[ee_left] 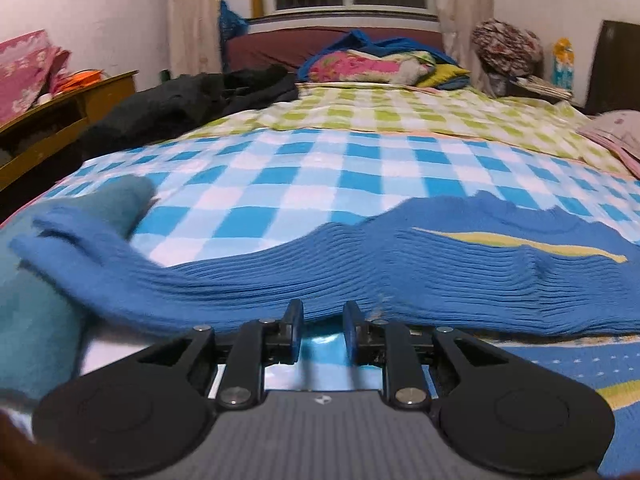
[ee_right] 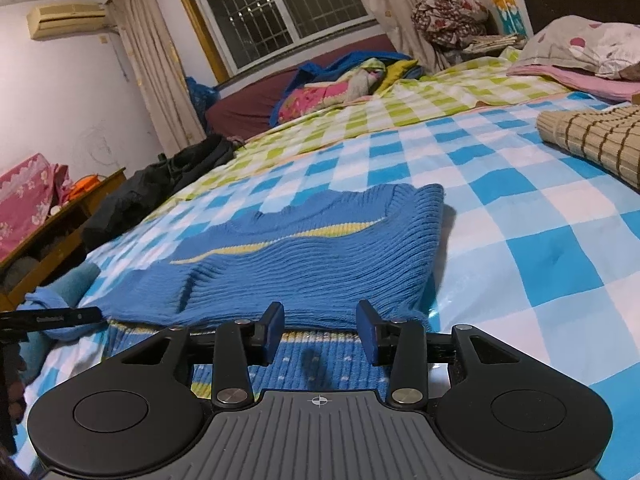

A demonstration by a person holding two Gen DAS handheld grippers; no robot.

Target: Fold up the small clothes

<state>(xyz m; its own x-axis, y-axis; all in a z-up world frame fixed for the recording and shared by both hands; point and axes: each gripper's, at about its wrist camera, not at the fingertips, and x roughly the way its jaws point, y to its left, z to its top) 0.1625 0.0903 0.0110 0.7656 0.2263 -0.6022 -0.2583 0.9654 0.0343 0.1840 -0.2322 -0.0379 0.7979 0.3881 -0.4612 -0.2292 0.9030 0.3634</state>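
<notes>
Bedroom, checked blue bedsheet point(ee_right: 520, 216) as work surface. Blue ribbed sweater point(ee_right: 304, 268) lies on it, folded over itself, its near edge just ahead of both grippers. Left gripper point(ee_left: 322, 322): jaws slightly apart, nothing pinched. Right gripper point(ee_right: 320, 326): jaws spread, empty. Loose sleeve point(ee_left: 80, 256) trails off at 9 o'clock over a teal garment point(ee_left: 36, 320). Judgement: fold just laid. Tuck the sleeve inward, then pinch both layers at the hem evenly.
</notes>
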